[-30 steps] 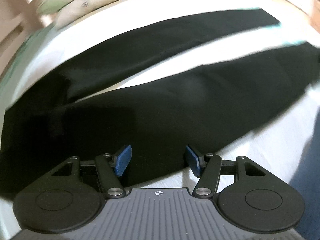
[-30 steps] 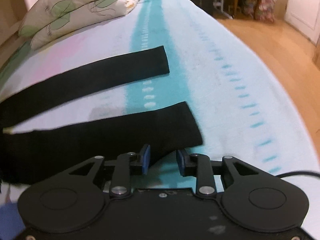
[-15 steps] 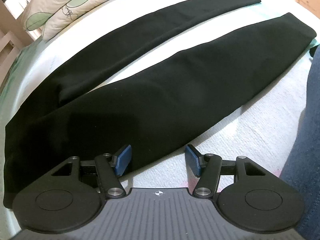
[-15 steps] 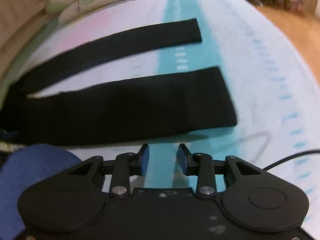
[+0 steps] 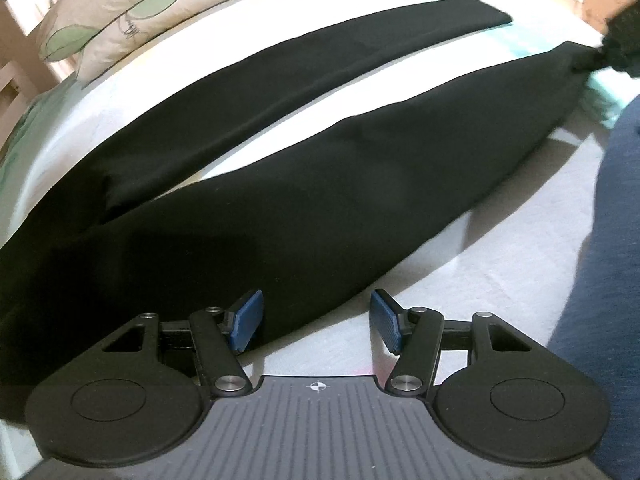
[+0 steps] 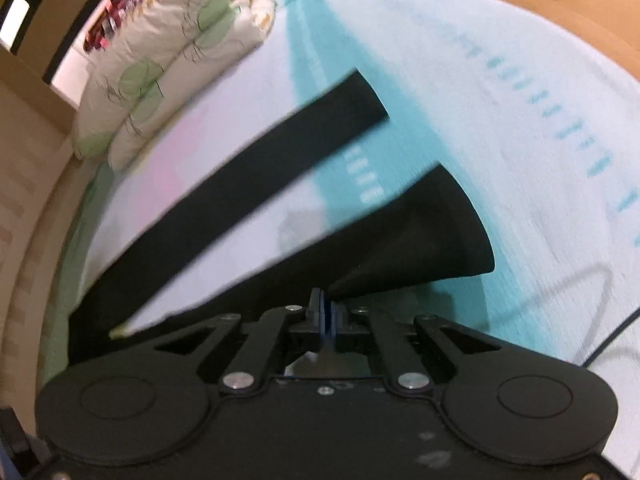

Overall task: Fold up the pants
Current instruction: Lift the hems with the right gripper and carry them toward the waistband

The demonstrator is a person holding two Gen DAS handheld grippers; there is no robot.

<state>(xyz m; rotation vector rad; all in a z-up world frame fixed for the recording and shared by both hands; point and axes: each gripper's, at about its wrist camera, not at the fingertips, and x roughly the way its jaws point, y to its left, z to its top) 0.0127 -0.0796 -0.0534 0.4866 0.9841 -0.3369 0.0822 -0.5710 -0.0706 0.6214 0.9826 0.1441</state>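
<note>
The right gripper (image 6: 325,314) has its blue pads pressed together on the near corner of the hem of the nearer trouser leg (image 6: 420,236), and the cloth rises in a cone from the bedsheet (image 6: 520,120) to the pinch. The left gripper (image 5: 316,322) stands wide open with nothing between its pads; one pad is at the near edge of the same leg up toward the thigh, the other over bare sheet. The black pants (image 5: 280,216) lie flat along the bed, legs spread in a V, the farther leg (image 5: 320,76) reaching toward the pillow (image 5: 132,12). The step looks like bringing the nearer leg over onto the farther one. To do it well, the left gripper should probably take the near edge of the thigh before the hem travels, so both ends lift together and the leg goes over as a flat panel. Carry the hem low and keep slight tension along the seam; a single-corner grip may let the hem twist.
</note>
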